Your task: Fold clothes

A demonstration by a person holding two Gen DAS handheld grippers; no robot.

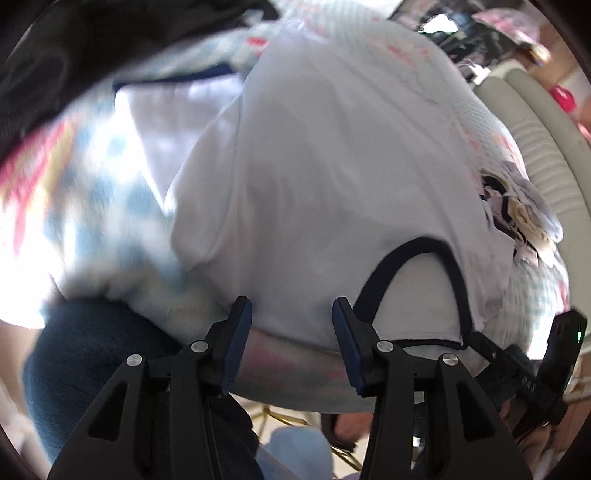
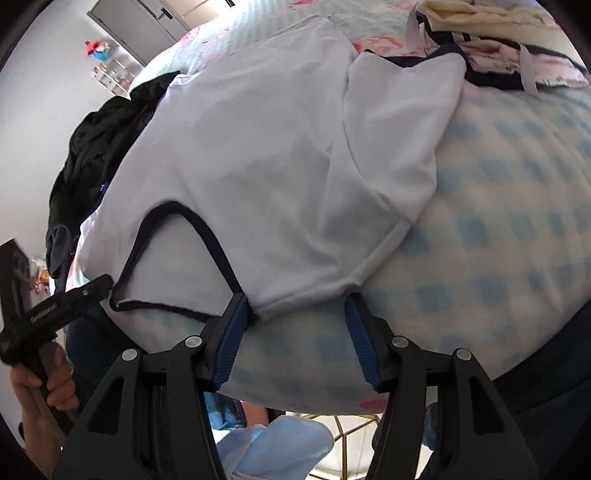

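A white T-shirt (image 2: 258, 166) with a dark navy neckline (image 2: 177, 254) lies spread flat on the blue-checked blanket (image 2: 498, 229), collar at the blanket's near edge, one sleeve (image 2: 399, 140) folded over beside the body.

A blue-and-white checked blanket (image 2: 517, 229) covers the bed, filling the right wrist view from three to five o'clock. At ten o'clock stands a grey door (image 2: 140, 18), with a small shelf (image 2: 110, 74) of bright items below it.
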